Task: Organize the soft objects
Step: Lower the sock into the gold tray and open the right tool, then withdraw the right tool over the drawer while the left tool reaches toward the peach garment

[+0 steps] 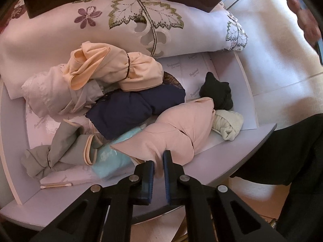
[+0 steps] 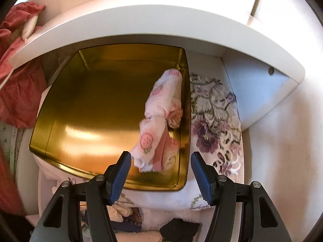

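Your left gripper [image 1: 159, 162] has its jaws pressed nearly together on a fold of the pink garment [image 1: 177, 135], right at the near wall of the drawer [image 1: 222, 151]; pinching the cloth at its near edge looks like the way to lift the roll clear of its neighbours. Around it the drawer holds a loose jumble: a light blue piece [image 1: 110, 157] and a grey bundle [image 1: 60, 151] beside the pink one, a navy item [image 1: 129, 111] behind, then a cream sock ball [image 1: 228, 124], a black sock [image 1: 218, 92] and a peach bundle [image 1: 113, 66], with a floral embroidered cloth [image 1: 131, 20] at the back. Your right gripper [image 2: 161, 161] hangs spread and empty over the gold tin [image 2: 90, 100], which holds only one strawberry-print roll [image 2: 161, 117], laid along its right wall, probably to leave room for more rolls.
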{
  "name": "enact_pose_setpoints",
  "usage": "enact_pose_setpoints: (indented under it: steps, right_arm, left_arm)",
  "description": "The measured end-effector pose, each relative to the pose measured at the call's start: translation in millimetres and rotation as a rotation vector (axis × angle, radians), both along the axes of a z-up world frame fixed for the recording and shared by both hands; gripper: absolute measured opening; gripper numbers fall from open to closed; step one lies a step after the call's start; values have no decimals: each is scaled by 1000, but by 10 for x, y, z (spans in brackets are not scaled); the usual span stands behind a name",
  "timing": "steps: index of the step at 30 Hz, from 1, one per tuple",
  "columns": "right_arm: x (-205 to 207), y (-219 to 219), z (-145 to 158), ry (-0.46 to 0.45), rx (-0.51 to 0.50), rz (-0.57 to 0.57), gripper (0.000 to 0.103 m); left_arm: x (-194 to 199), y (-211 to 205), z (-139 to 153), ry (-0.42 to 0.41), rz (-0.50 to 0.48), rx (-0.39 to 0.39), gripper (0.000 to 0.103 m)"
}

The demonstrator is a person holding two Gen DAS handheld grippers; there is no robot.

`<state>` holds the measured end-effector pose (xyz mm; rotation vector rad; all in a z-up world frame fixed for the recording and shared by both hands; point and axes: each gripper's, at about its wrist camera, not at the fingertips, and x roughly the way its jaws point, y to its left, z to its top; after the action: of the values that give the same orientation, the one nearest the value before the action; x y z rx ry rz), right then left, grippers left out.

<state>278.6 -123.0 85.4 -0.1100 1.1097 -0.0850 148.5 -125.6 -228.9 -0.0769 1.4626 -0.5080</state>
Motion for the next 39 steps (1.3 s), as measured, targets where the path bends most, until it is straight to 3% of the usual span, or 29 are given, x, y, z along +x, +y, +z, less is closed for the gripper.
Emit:
enact_pose_setpoints:
  steps: [16,29,39]
  right_arm:
    - [-662,-263,-104,7,90,-154,63]
    - [-1223,-419,-753,255,125,-328,64]
    - [-1375,-411,-1157,398,114,-302,64]
  left_arm:
    - [85,355,287,-1,160,-119,6]
    - [96,657,647,-58,270,-209,5]
    - [50,878,1011,-130,322,-284,0]
